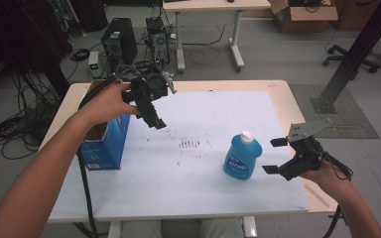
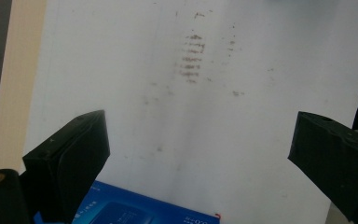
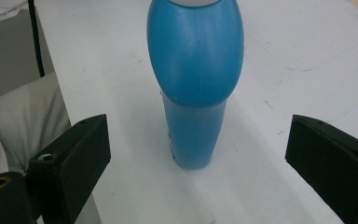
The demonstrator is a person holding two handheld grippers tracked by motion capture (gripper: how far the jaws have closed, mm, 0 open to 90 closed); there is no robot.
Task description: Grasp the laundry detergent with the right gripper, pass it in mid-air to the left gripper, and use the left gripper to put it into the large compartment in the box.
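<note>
bottle: blue plastic bottle (image 1: pixel 242 157) with a white cap (image 1: pixel 247 136), standing upright on the white table sheet (image 1: pixel 203 193), right of centre and towards the near edge. Label faces the person's side.
bottle, close-up: in the right gripper view the bottle (image 3: pixel 195 84) sits dead centre between the two jaws, a bit ahead of them, touching neither. Wide rounded shoulder, narrower base on the sheet.
right gripper: right gripper (image 1: pixel 278 155) held just beside the bottle on its right, pointing at it, low over the sheet. Jaws spread wide, nothing between them, no contact with the bottle. Grey three-cornered plate on top.
right hand: right hand (image 1: pixel 326 174) wraps the grip near the right table edge.
left gripper: left gripper (image 1: pixel 155 119) raised over the left part of the table, well apart from the bottle, tilted down at the sheet. In the left gripper view the jaws are wide apart with bare sheet between them; it holds nothing.
left hand: left hand (image 1: pixel 106 102) grips the handle above the box.
box: blue carton (image 1: pixel 104 141) open at the top, standing at the left edge of the sheet; its blue edge (image 2: pixel 144 210) shows at the bottom of the left gripper view, below the jaws.
sheet: dark scuff marks (image 1: pixel 189 144) near the middle, between box and bottle.
table: light wooden tabletop (image 1: pixel 297 106) showing around the sheet.
</note>
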